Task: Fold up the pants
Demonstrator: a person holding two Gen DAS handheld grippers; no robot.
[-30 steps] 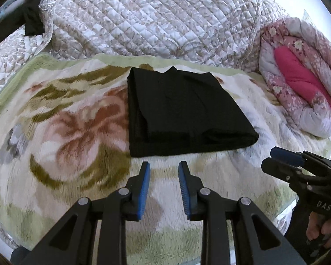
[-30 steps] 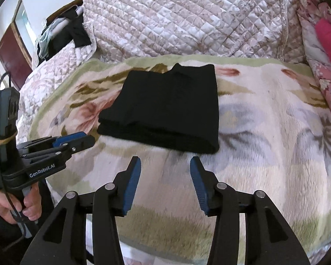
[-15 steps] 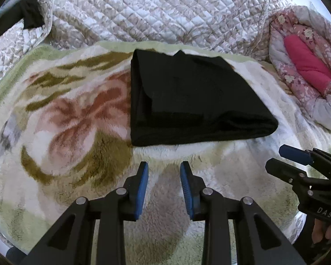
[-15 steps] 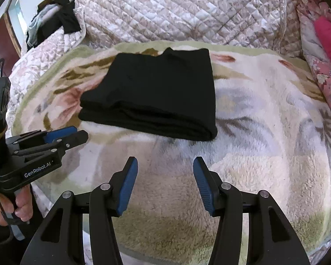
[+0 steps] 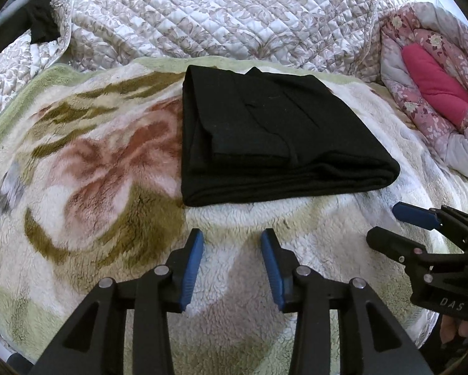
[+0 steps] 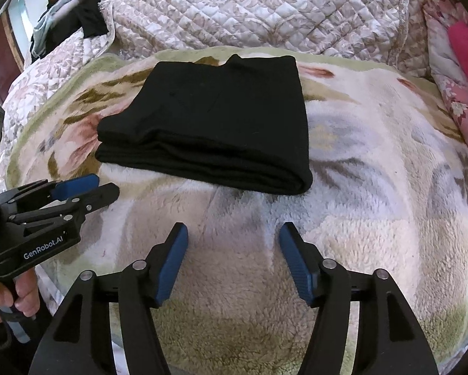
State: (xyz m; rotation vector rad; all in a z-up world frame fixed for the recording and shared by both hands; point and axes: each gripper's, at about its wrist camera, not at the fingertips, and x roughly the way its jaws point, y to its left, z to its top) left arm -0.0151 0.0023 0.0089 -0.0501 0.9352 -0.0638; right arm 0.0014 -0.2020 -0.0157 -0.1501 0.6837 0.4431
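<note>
Nearest, the left gripper (image 5: 230,240) is held low over the fleece blanket (image 5: 87,168) with its blue pads (image 5: 192,262) set moderately apart and nothing between them; bare pile alone is seen in the gap. The right gripper (image 6: 234,234) is carried the same way, its jaws spread somewhat wider and likewise empty. Both are kept short of the garment and not touching it, which is judged to suit a fold that needs no further grip: free jaws and a clear stand-off leave the cloth undisturbed.

Just beyond the fingertips, the black pants (image 5: 265,137) are laid on the blanket as a compact, many-layered rectangle. In the right wrist view the thick rounded fold of the pants (image 6: 215,131) is turned toward the grippers, and the stacked edges are seen at the left side, so the bundle is probably held shut by its own weight. A small peak of fabric is left standing at the far edge. The task is judged to be finished, or very nearly so, with at most a smoothing touch remaining.

Farther back, a quilted bedspread (image 5: 202,15) is banked behind the blanket, and a rolled pink floral quilt (image 5: 430,90) is lodged to the right, well apart from the pants.
</note>
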